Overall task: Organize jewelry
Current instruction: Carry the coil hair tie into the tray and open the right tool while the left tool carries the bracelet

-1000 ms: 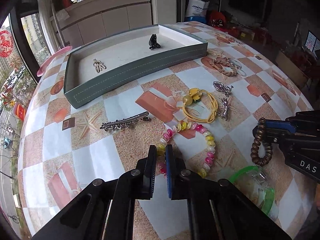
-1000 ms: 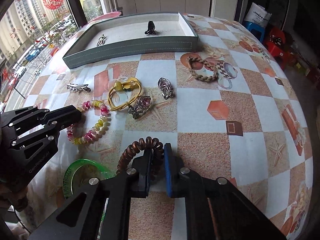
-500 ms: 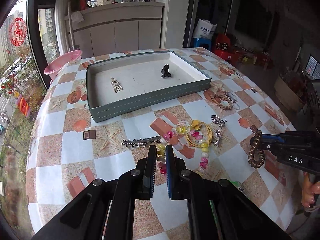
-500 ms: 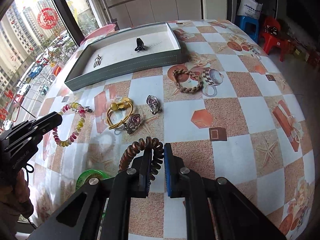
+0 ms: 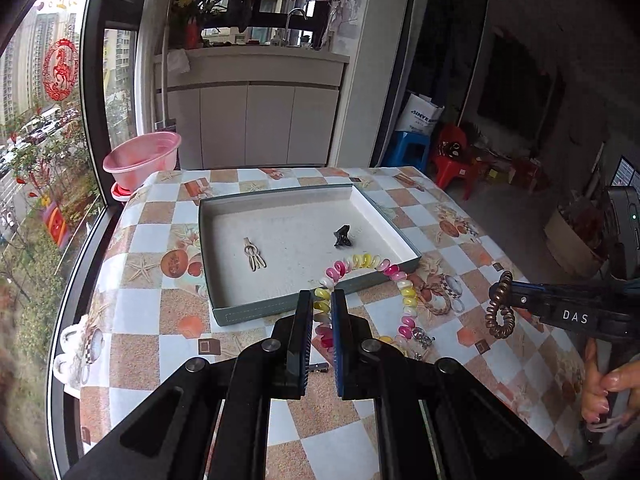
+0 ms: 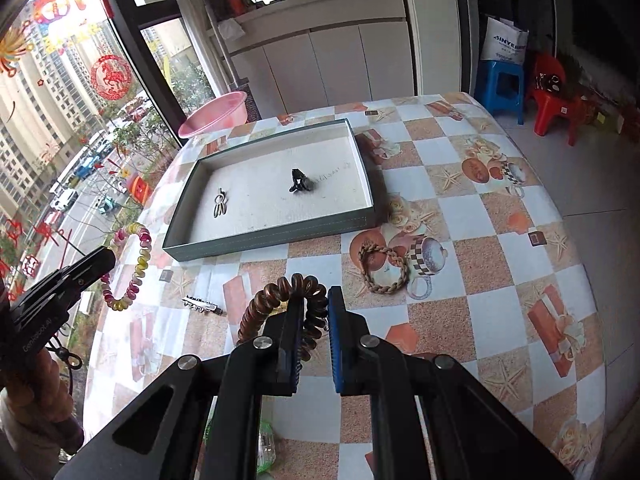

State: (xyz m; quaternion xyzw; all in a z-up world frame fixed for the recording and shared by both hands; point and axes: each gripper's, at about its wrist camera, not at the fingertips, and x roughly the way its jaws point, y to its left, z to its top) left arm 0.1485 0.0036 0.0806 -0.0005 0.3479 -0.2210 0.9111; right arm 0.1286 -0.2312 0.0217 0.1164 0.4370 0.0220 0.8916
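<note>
So far, only a silver clip (image 5: 253, 254) and a black clip (image 5: 343, 237) are seen lying inside the grey tray (image 5: 280, 309); a pastel bead bracelet (image 5: 362, 261) is held aloft, pinched in the left tool (image 5: 321, 305) near the tray's front wall; a brown spiral hair tie (image 6: 280, 300) is clamped by the right tool (image 6: 314, 308) above the worktop (image 6: 500, 280); a braided bracelet (image 6: 383, 266) and a toothed hair clip (image 6: 202, 305) are left on the worktop, so most of the sorting appears undone.
</note>
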